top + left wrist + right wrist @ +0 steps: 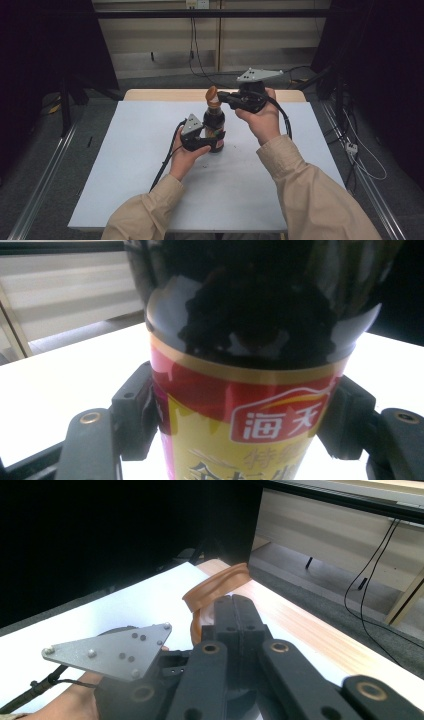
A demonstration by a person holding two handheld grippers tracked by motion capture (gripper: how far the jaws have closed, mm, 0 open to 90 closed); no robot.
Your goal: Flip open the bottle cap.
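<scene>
A person sits at a white-topped table [125, 165], a black two-jaw gripper in each hand. At the left, the left gripper [206, 141] is clenched around the lower body of a dark glass sauce bottle with a red and yellow label [215, 127], which stands upright near the table's middle. To its right, the right gripper [223, 98] has its jaws pressed together at the bottle's orange-brown flip cap [212, 95], which is tilted open above the neck.
</scene>
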